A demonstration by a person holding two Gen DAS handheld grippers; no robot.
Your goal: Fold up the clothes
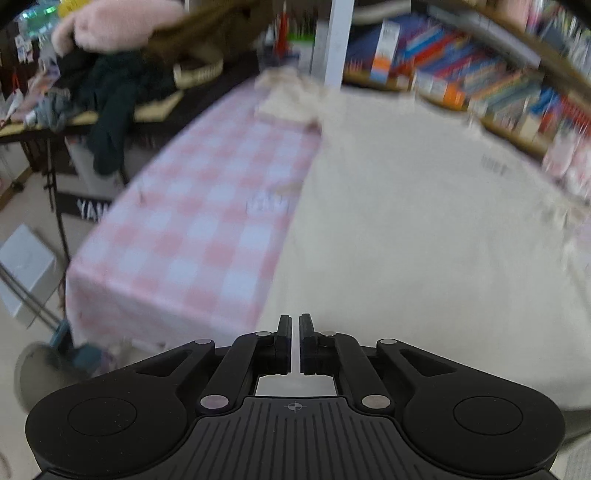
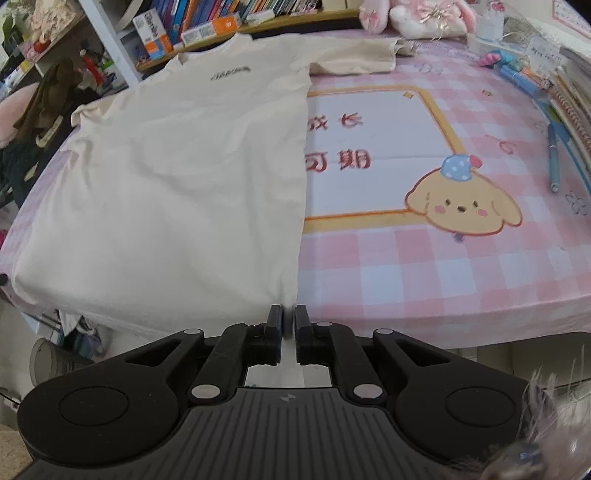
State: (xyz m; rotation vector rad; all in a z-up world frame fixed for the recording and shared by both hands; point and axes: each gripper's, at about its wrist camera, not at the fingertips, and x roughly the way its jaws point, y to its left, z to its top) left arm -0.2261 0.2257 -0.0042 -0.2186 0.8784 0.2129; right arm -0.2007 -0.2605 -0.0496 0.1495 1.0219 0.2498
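On the pink checked surface (image 2: pixel 424 258) a cream long-sleeved shirt (image 2: pixel 184 158) is spread flat, its collar towards the bookshelf (image 2: pixel 207 22) and its hem hanging slightly over the near edge. One sleeve (image 2: pixel 354 55) is stretched out sideways at the far end.

The right tongs (image 2: pixel 289 317) are set at the hem's right corner, nearly closed, with a fold of cream cloth apparently pinched in the narrow gap; that grip is judged rather than clearly seen. The left tongs (image 1: pixel 294 326) are likewise drawn almost together over the shirt near its left edge, but whether cloth is caught between them cannot be told, since pale fabric lies behind the slit.

If only one layer is pinched at the corner, the shirt would likely separate and bunch when lifted. If the two tongs were raised unevenly, the fold line could be skewed, and the loose sleeve could be dragged under the body.

Only in the right wrist view are the printed dog picture (image 2: pixel 465 203), the pens (image 2: pixel 554 158) along the right margin, the chest lettering and the full outline of the shirt shown sharply. Only in the left wrist view, which is blurred, are the surface's left drop, the floor and a pile of dark clothes (image 1: pixel 110 96) beyond shown.
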